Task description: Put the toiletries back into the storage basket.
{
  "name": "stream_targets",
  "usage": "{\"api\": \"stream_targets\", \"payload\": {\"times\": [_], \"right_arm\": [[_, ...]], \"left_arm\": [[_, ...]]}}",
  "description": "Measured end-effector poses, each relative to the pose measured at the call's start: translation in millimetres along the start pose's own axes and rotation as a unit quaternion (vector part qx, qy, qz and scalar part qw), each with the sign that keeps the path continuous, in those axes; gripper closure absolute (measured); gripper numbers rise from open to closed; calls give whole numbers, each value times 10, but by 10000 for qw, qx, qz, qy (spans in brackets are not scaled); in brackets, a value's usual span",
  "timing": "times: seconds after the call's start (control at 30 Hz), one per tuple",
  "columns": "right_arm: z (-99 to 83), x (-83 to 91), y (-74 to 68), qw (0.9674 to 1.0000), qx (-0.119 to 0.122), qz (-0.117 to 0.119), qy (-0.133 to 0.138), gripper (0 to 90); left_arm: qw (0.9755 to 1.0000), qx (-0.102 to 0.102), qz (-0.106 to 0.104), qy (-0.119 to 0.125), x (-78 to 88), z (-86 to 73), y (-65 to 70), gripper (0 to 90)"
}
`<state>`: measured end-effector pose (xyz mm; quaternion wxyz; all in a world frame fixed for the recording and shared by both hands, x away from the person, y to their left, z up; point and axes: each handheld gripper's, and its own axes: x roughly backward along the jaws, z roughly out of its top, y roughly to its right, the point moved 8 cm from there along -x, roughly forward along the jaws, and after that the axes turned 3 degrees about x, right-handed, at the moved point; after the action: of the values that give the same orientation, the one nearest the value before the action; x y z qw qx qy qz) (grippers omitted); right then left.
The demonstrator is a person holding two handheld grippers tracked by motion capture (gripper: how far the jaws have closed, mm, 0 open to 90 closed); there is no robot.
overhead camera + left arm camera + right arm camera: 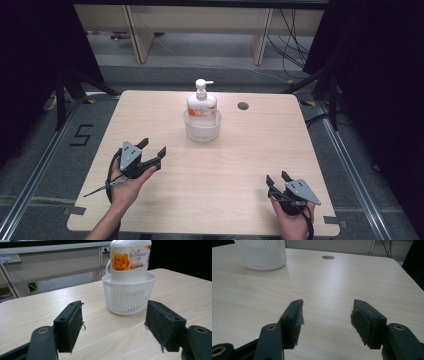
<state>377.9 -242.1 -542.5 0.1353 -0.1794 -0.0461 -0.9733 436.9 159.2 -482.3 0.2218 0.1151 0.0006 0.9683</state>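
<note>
A white pump bottle (201, 102) with an orange rose label (130, 261) stands upright inside a small white slatted basket (202, 129) at the table's middle back. My left gripper (152, 147) sits at the front left, open, pointing toward the basket (128, 293) from a short distance, nothing between its jaws. My right gripper (278, 178) rests near the front right edge, open and empty, with the basket (260, 255) far off at its upper left.
The light wooden table (240, 155) has a round cable hole (243, 106) at the back right, also seen as a hole (328, 257) ahead of the right gripper. Beyond the table stand desk legs and trailing cables on the floor.
</note>
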Motion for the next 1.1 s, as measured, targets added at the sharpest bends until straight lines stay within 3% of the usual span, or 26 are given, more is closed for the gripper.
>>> {"api": "stream_targets", "payload": {"times": [0.27, 0.3, 0.37, 0.47, 0.53, 0.57, 0.77, 0.97, 1.1], "right_arm": [[-1, 0, -11, 10000, -53, -18, 15, 425], [5, 0, 12, 9999, 68, -68, 35, 425], [-5, 6, -13, 9999, -93, -56, -12, 425], [7, -10, 18, 9999, 87, -105, 73, 425], [9, -7, 1, 10000, 36, -38, 76, 425], [12, -17, 21, 9998, 146, -82, 113, 425], [0, -8, -6, 10000, 5, 23, -10, 425], [-2, -7, -3, 10000, 3, 2, -30, 425], [-3, -6, -8, 10000, -28, 0, -37, 425]], "left_arm": [[10000, 15, -4, -86, 63, -282, -60, 293], [9999, 21, 19, -112, 72, -317, -68, 292], [9999, 16, 26, -155, 84, -392, -86, 293], [9998, 87, 65, -185, 94, -495, -113, 292], [9997, 64, 97, -221, 103, -540, -140, 292], [9998, 113, 99, -136, 95, -545, -142, 292], [9998, 126, 100, -128, 77, -638, -150, 293], [9999, 1, 147, -65, 82, -627, -142, 292], [9999, 39, 157, -51, 84, -625, -144, 292]]}}
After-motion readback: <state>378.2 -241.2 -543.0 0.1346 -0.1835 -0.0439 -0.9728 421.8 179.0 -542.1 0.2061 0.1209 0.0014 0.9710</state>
